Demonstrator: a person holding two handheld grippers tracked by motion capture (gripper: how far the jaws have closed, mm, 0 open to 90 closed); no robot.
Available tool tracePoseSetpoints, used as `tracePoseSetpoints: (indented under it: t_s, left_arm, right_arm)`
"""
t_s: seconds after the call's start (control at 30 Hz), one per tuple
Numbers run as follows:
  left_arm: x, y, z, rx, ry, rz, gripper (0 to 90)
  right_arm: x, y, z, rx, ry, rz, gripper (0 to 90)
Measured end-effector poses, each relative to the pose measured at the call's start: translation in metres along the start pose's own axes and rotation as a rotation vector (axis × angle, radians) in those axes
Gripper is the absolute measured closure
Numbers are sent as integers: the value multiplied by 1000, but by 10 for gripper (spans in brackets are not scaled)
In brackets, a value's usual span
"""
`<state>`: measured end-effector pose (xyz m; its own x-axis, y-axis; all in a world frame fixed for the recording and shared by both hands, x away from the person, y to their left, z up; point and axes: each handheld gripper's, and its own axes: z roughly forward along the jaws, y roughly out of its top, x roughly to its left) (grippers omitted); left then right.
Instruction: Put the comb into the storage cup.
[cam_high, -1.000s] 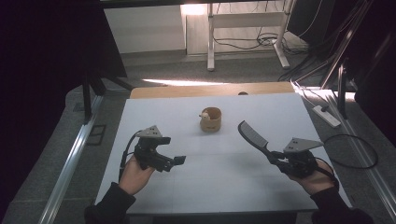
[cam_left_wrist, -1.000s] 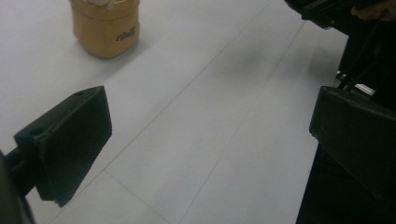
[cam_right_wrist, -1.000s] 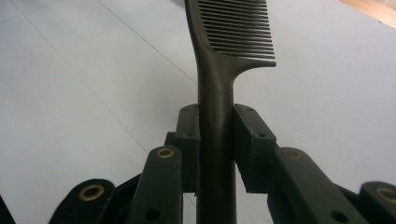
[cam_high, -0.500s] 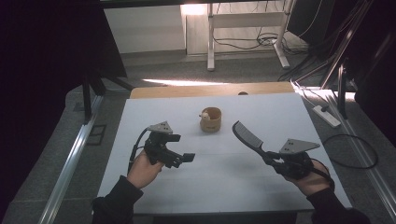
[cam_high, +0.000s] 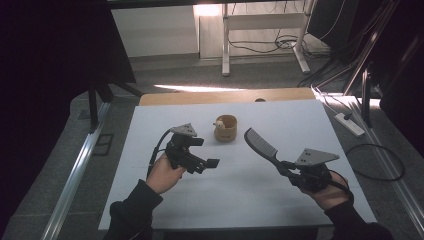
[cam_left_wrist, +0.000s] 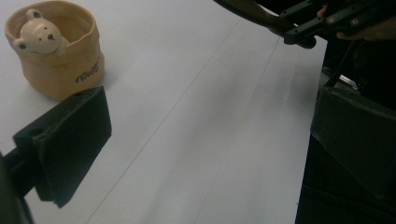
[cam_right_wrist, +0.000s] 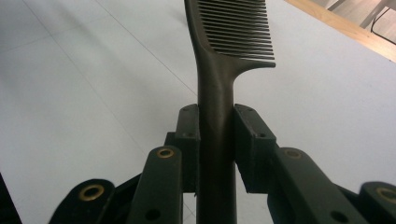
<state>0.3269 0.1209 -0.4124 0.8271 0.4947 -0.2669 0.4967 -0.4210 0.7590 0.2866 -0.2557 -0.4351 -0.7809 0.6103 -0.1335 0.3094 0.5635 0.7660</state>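
A tan cup (cam_high: 226, 131) with a small bear figure (cam_high: 219, 123) at its rim stands on the white table (cam_high: 280, 115), near the far middle. My left gripper (cam_high: 206, 152) hovers just left of the cup, jaws wide open and nothing between them. In the left gripper view the cup (cam_left_wrist: 65, 70) and bear (cam_left_wrist: 39, 32) lie beyond the left jaw, with the left gripper (cam_left_wrist: 210, 154) open. My right gripper (cam_high: 287, 169) is shut on the handle of a black comb (cam_high: 260, 142), whose teeth end points toward the cup. Up close, the right gripper (cam_right_wrist: 217, 135) clamps the comb (cam_right_wrist: 238, 32) by its handle.
A wooden strip (cam_high: 225, 96) runs along the table's far edge. On the floor to the right lie a power strip (cam_high: 350, 125) and a looped cable (cam_high: 375, 162). A desk frame (cam_high: 260, 30) stands on the floor beyond. The near half of the table is bare white.
My left gripper has moved right and farther up the table, closer to the cup. The comb's tip in the right gripper has swung slightly left.
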Motion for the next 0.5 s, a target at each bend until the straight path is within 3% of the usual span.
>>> tracePoseSetpoints:
  t_s: [0.23, 0.5]
  left_arm:
    - [4, 5, 7, 7, -12, 3, 0]
    - [5, -1, 17, 29, -27, -17, 0]
  right_arm:
    - [5, 4, 5, -9, 5, -19, 730]
    - [13, 7, 11, -6, 13, -39, 730]
